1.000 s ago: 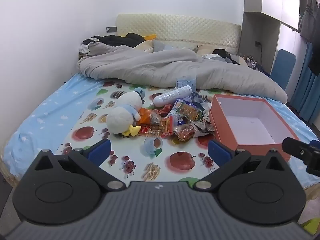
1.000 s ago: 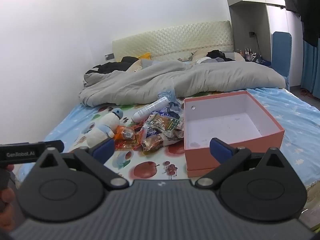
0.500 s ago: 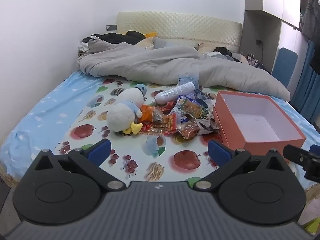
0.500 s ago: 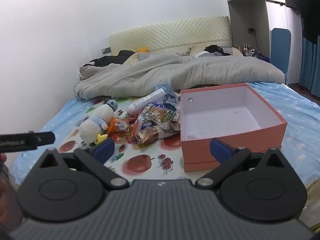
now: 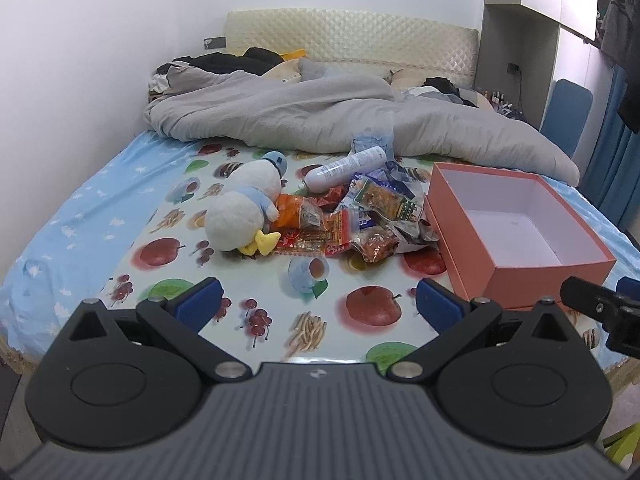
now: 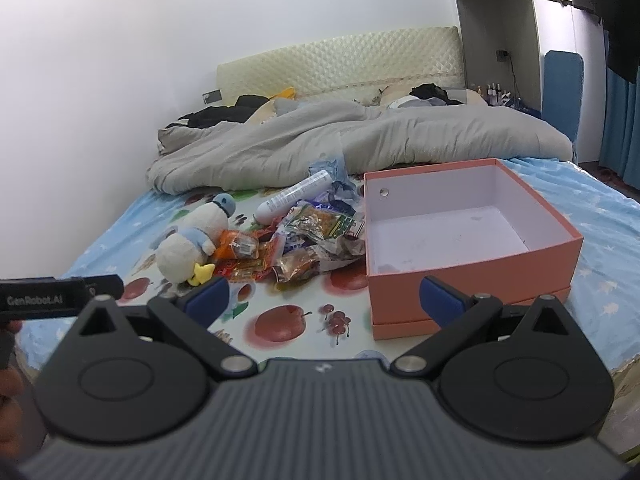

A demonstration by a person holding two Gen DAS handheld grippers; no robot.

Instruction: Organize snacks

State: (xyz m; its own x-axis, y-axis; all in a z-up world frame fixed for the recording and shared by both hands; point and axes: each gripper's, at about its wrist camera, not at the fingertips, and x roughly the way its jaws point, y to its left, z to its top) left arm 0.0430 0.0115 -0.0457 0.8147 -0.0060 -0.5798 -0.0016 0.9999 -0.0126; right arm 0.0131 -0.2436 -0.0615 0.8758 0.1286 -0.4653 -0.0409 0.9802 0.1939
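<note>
Fingers apart; crinkled snack packets heaped.

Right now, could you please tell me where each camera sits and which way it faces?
Left wrist: on the open left gripper, facing up the bed at the heap of crinkly snack packets; the right gripper's black tip shows at the right edge.
Right wrist: on the open right gripper, facing the empty salmon-pink cardboard box; the left gripper's tip shows at the left edge.
Both share the packets, the box and the white plush duck.
</note>
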